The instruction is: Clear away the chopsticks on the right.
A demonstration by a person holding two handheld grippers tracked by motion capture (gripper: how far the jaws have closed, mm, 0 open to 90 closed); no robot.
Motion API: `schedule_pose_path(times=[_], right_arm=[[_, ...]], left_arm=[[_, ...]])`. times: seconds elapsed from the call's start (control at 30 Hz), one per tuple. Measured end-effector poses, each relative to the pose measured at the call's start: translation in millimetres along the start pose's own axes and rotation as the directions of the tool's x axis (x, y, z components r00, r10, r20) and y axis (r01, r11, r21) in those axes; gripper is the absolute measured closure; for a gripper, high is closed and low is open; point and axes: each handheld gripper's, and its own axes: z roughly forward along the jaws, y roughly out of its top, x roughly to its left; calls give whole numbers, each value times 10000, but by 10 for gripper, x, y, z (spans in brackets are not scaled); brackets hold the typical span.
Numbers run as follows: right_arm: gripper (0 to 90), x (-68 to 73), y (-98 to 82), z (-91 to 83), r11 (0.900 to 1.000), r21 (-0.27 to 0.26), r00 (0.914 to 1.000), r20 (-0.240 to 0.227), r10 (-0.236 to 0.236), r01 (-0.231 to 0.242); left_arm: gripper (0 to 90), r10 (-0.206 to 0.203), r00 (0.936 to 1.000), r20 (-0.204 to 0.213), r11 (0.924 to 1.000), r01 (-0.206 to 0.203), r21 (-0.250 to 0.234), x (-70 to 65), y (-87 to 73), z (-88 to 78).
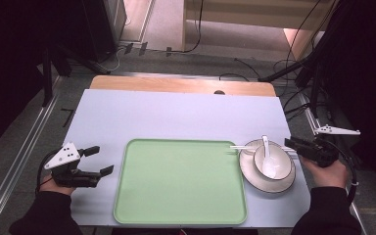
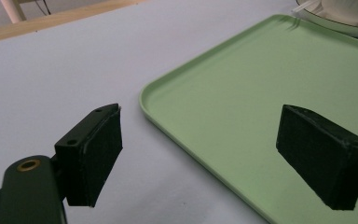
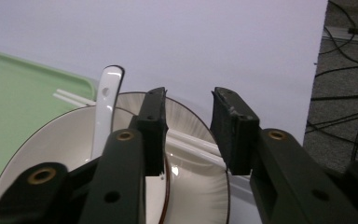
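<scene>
A pale green tray lies in the middle of the table, and the same tray is in the left gripper view. Right of it a white plate carries a white bowl with a white spoon in it. White chopsticks lie across the plate's far side. My left gripper rests open just left of the tray with nothing between its fingers. My right gripper hovers at the plate's right rim. Its jaws stand a little apart, either side of the chopsticks, over the plate.
The table has a pale cover and a bare wooden strip at the far edge. Cables and dark stands sit on the floor beyond and to the right. The table's right edge is close to my right hand.
</scene>
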Motion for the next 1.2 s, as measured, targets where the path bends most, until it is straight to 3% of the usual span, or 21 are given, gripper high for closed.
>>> schedule_pose_path(times=[0.03, 0.1, 0.17, 0.23, 0.47, 0.73, 1.2], right_arm=[[695, 0, 0, 0, 10000, 0, 10000, 0, 0, 0], [801, -22, -3, 25, 9999, -114, 9999, -12, 120, -120], [822, -23, -5, 36, 9998, -108, 9999, 0, 155, -155], [896, -32, -20, 61, 9998, -151, 9999, 81, 132, -131], [900, -123, -50, 179, 9990, 148, 9991, -37, 423, -422], [900, -136, -85, 326, 9980, 601, 9997, -125, 220, -212], [900, -228, -135, 394, 9944, 999, 9987, -317, 389, -356]], left_arm=[[144, 0, 10000, 0, 10000, 0, 0, 0, 0, 0], [144, 1, 10000, -4, 10000, -1, 28, 1, -1, 16], [144, 26, 10000, 33, 10000, -26, 54, 2, 1, 20], [145, 59, 10000, 37, 10000, -59, 13, -2, 6, 26], [146, 111, 9999, 21, 9999, -111, 36, -1, -2, 21], [146, 138, 9999, 90, 9999, -138, 4, 9, 7, 27], [147, 179, 9998, 95, 9998, -180, 59, 17, 16, 43]])
